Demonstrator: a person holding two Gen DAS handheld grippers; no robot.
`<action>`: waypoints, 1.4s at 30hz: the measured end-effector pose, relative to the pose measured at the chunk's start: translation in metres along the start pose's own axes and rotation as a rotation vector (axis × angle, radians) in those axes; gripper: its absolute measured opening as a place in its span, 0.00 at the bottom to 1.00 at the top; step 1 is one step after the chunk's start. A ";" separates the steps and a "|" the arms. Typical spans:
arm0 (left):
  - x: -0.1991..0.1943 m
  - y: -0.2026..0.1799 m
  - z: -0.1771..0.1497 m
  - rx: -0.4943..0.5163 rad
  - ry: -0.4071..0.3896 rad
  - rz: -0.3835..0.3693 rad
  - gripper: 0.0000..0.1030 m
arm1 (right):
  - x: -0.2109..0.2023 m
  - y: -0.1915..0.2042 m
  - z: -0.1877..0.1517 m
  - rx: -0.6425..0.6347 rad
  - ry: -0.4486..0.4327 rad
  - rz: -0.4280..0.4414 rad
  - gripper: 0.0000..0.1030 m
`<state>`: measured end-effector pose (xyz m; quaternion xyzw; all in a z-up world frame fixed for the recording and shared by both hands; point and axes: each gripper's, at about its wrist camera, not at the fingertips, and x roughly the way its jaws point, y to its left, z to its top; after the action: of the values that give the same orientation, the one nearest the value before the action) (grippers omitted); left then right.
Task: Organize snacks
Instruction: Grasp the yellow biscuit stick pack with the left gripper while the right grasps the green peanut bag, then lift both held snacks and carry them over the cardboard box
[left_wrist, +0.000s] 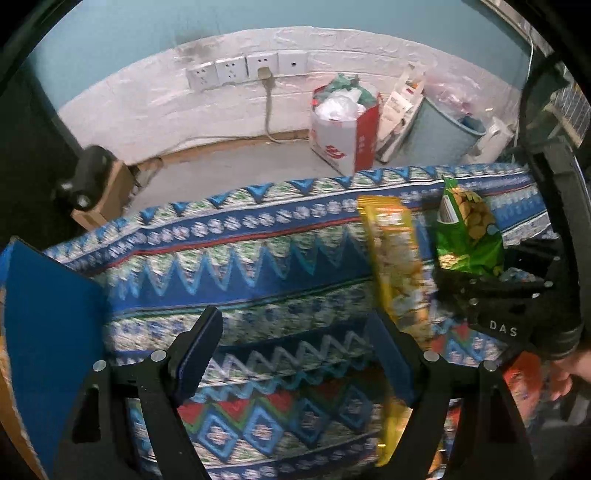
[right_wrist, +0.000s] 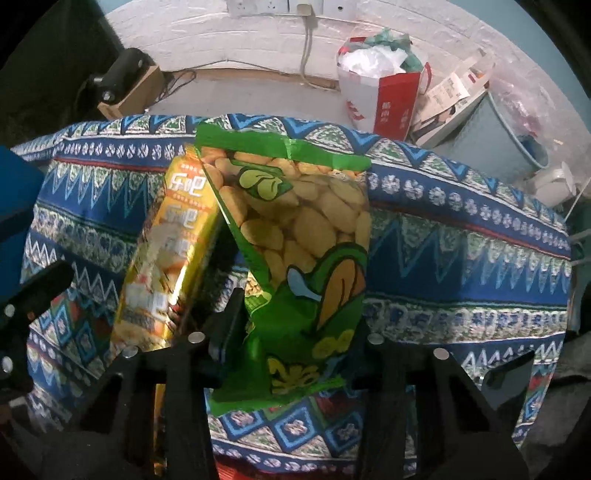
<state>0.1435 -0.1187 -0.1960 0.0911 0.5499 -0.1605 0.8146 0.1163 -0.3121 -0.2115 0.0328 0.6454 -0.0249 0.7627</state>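
Note:
My right gripper is shut on a green snack bag printed with yellow biscuits and holds it upright above the patterned tablecloth. The bag also shows in the left wrist view, held by the right gripper. A yellow snack bag stands tilted just left of the green one. In the left wrist view the yellow bag hangs beside my left gripper's right finger, blurred. My left gripper has its jaws wide apart with nothing between them.
A blue box stands at the left. Beyond the table's far edge are a red and white paper bag full of rubbish, a grey bin, a cardboard box and wall sockets.

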 end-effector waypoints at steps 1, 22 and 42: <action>0.001 -0.004 -0.001 -0.011 0.008 -0.022 0.80 | -0.004 -0.003 -0.002 0.008 -0.008 -0.002 0.40; 0.042 -0.072 -0.002 0.034 0.097 -0.044 0.80 | -0.038 -0.035 -0.053 0.047 -0.042 -0.041 0.40; -0.004 -0.044 -0.013 0.066 -0.001 0.021 0.31 | -0.063 -0.015 -0.050 0.000 -0.102 -0.029 0.40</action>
<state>0.1153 -0.1549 -0.1963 0.1236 0.5428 -0.1703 0.8131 0.0555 -0.3231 -0.1582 0.0223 0.6062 -0.0376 0.7941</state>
